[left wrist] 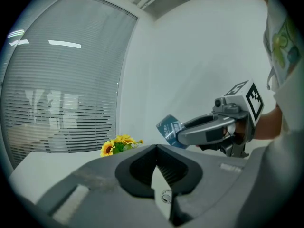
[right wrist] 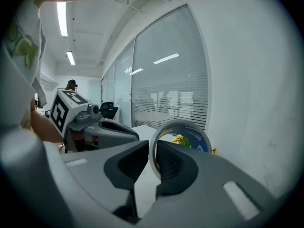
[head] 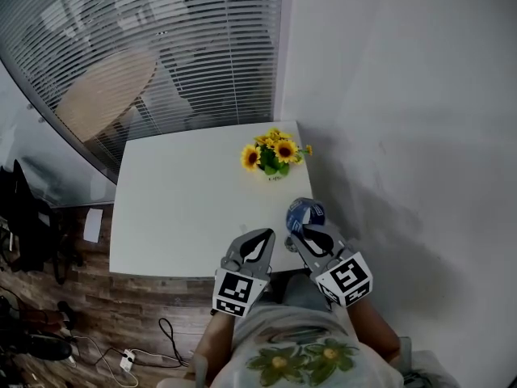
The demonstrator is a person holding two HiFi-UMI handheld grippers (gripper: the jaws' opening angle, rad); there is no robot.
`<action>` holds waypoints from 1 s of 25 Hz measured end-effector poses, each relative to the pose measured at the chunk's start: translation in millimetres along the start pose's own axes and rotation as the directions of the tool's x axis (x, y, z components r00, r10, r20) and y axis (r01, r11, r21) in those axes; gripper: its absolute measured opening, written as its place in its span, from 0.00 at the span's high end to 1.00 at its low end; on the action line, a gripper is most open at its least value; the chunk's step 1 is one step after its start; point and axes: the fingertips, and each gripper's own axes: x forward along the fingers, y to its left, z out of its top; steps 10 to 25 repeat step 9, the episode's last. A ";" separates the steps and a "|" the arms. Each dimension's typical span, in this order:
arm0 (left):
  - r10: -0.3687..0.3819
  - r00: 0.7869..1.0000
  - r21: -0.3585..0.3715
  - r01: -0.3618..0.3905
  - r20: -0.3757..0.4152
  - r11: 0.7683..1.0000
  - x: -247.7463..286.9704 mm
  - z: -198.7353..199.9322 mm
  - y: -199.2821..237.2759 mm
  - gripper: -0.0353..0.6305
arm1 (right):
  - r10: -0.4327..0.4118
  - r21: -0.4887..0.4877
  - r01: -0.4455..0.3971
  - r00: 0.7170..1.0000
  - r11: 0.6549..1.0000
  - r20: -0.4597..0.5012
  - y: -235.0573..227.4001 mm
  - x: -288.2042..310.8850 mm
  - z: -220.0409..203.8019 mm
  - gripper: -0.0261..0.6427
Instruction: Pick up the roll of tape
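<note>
The right hand-held gripper [right wrist: 153,150] clamps the roll of tape [right wrist: 199,139], apparently clear of the desk [head: 186,208], so pickup looks done; the left hand-held gripper [left wrist: 156,148] is closed and empty.

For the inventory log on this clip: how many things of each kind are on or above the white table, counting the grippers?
Grippers: 2, the left gripper and the right gripper
Roll of tape: 1, clamped in the right gripper
Bunch of sunflowers: 1
Total: 4
</note>
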 end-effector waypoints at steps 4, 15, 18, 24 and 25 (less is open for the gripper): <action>0.000 1.000 0.001 0.000 -0.005 1.000 0.8 -1.1 0.3 0.94 | -0.002 0.002 0.002 1.000 1.000 0.002 -1.3 1.0 -1.5 0.89; -0.001 1.000 -0.006 0.001 -0.008 1.000 1.8 -4.2 -0.4 0.94 | -0.004 0.003 0.004 1.000 1.000 -0.011 -2.7 0.5 -7.9 0.88; -0.001 1.000 -0.006 0.001 -0.008 1.000 1.8 -4.2 -0.4 0.94 | -0.004 0.003 0.004 1.000 1.000 -0.011 -2.7 0.5 -7.9 0.88; -0.001 1.000 -0.006 0.001 -0.008 1.000 1.8 -4.2 -0.4 0.94 | -0.004 0.003 0.004 1.000 1.000 -0.011 -2.7 0.5 -7.9 0.88; -0.001 1.000 -0.006 0.001 -0.008 1.000 1.8 -4.2 -0.4 0.94 | -0.004 0.003 0.004 1.000 1.000 -0.011 -2.7 0.5 -7.9 0.88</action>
